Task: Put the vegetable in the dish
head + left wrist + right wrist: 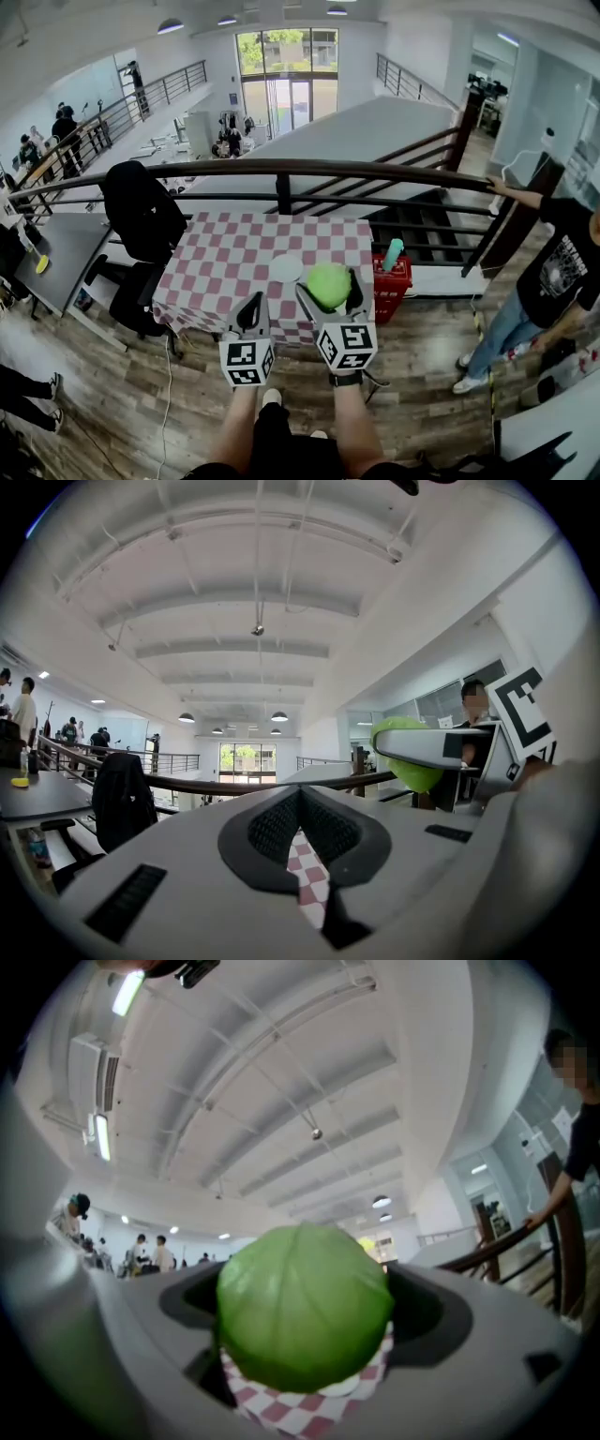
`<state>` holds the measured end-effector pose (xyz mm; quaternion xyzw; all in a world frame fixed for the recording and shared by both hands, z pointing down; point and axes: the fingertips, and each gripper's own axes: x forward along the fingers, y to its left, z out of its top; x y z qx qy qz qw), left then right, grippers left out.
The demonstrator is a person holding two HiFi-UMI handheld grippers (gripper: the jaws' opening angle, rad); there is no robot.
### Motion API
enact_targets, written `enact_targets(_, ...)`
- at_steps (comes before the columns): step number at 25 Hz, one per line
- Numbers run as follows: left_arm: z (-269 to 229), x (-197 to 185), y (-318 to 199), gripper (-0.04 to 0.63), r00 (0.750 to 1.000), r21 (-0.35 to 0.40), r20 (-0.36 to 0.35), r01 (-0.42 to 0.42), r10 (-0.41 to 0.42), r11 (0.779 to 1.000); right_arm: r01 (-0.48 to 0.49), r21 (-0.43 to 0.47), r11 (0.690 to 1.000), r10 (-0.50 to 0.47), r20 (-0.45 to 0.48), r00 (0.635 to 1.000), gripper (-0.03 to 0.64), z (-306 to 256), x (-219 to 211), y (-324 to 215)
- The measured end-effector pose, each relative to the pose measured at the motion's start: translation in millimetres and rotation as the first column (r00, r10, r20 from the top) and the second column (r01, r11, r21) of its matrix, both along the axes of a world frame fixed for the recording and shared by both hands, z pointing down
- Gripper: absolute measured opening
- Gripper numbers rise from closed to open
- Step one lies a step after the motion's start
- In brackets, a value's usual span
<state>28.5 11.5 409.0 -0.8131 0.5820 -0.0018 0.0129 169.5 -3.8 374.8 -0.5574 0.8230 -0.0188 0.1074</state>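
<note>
A round green cabbage [329, 284] is held between the fingers of my right gripper [332, 292], which is shut on it above the near edge of the checkered table [225, 258]. In the right gripper view the cabbage [302, 1302] fills the jaws of that gripper [305, 1335], with a sliver of the white dish [348, 1386] showing under it. The white dish [286, 267] lies on the cloth just left of the cabbage. My left gripper [251, 311] hangs at the table's near edge, left of the dish, shut and holding nothing. The left gripper view shows its pads [281, 822] closed together and the cabbage [410, 766] off to the right.
A black office chair [141, 225] draped with a jacket stands at the table's left. A dark railing [281, 169] runs behind the table. A red basket [391, 279] with a teal bottle [392, 253] sits at the table's right. A person [558, 272] stands at the right, hand on the railing.
</note>
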Motion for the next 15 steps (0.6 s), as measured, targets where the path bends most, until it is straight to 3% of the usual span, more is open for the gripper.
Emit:
enact_targets(7,12,-12,-86,0.018,0.999,-0.028,-0.041,-0.017,0.016,0.999,0.004,-0.027,1.000,-0.005,-0.056,0.998,0.526,7,-22,-73)
enact_targets(10,8,-30,-126,0.018,0.999,-0.025,-0.026,-0.028,0.027,0.999,-0.002,-0.040,0.999,0.000,-0.066,0.998,0.526,10,-42,-107)
enact_targets(15,-1,-51,-186,0.018,0.997,-0.005,-0.071,-0.028,0.027,1.000,-0.005,-0.051,0.999,0.000,-0.094,0.996,0.526,13,-64,-165)
